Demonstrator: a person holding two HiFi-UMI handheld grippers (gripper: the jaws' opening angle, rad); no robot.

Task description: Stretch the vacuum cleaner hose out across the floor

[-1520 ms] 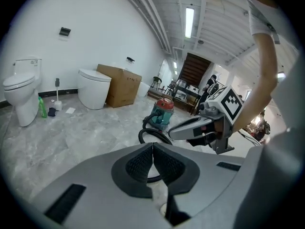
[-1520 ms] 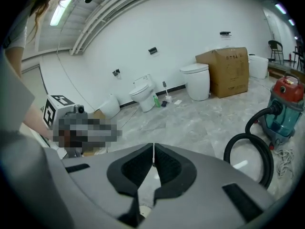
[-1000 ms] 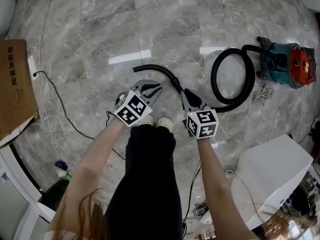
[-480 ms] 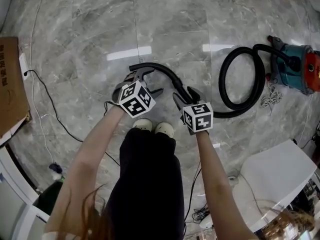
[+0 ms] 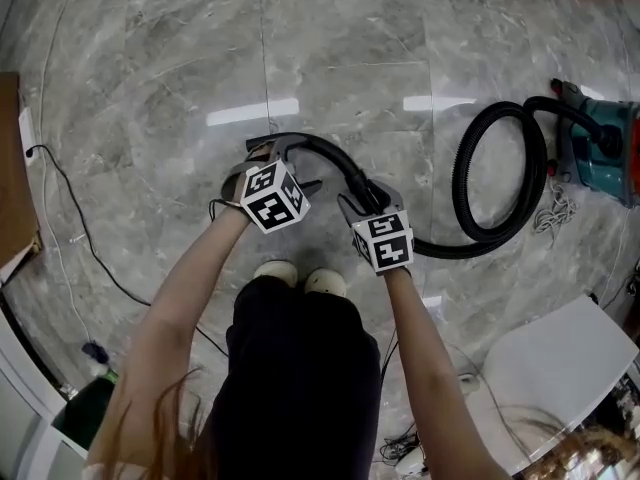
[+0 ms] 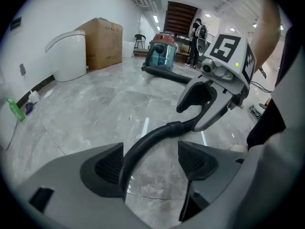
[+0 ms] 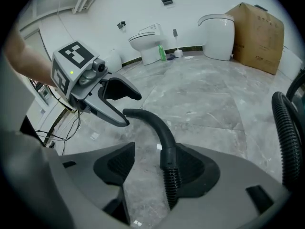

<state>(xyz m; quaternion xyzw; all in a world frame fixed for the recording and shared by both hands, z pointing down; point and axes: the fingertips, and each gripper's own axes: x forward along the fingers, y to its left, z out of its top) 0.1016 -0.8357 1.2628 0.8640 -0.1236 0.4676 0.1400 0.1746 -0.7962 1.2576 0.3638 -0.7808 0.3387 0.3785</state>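
Both grips have let go since a second ago: my left gripper [image 5: 290, 163] is opening its jaws around the black ribbed vacuum hose [image 5: 450, 252], and my right gripper [image 5: 362, 200] gapes wide, with the cuff resting against one pad. The hose is looped at 3 o'clock and, with nothing holding it, may recoil.

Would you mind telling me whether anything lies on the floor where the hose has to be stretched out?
Nothing visible does: the floor beyond the curved end of the hose is bare. Only a thin cable lies well off to the left.
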